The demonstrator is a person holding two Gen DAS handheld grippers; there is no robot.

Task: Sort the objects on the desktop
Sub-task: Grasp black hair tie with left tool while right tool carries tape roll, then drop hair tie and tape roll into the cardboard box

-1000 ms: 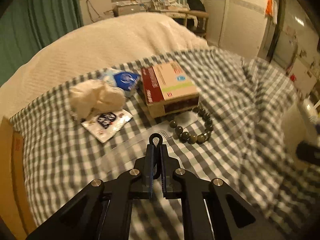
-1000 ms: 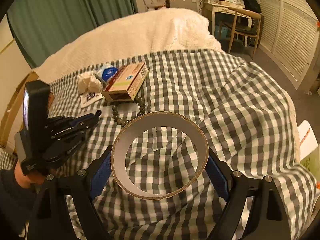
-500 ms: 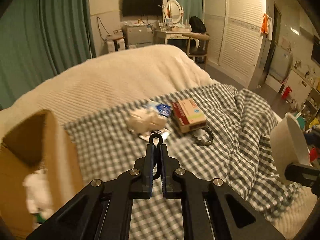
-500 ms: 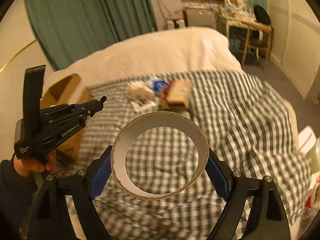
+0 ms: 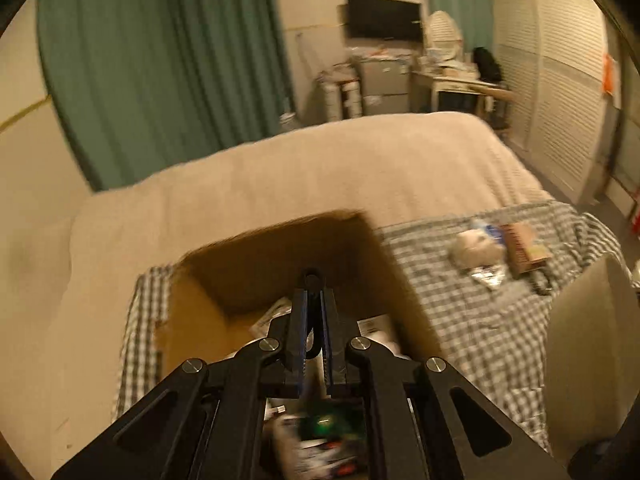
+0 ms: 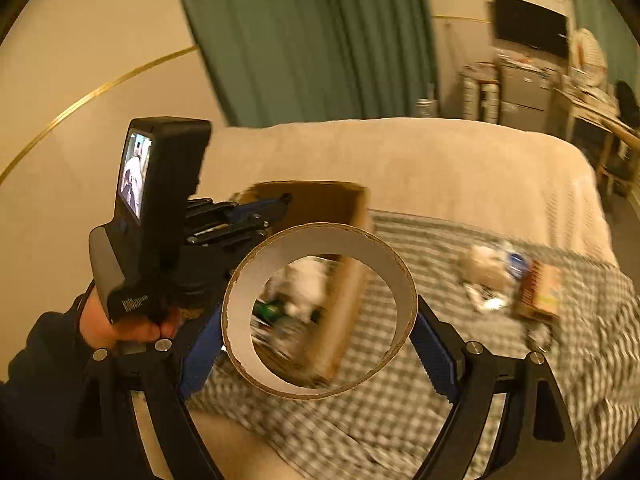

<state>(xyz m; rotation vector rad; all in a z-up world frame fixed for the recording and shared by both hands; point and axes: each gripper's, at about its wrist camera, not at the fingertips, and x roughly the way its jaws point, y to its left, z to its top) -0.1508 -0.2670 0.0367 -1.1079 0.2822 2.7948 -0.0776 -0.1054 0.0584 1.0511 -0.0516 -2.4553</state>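
Right gripper (image 6: 320,322) clamps tape ring (image 6: 320,312) — beside cardboard box (image 6: 344,280).

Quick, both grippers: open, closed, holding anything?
Left hand-held gripper: closed, nothing visible between the fingers.
Right hand-held gripper: holding the tape roll.

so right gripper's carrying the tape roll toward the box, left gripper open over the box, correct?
Not quite. In the left wrist view the left gripper is shut, not open. The rest holds: right gripper grips the tape roll near the box.
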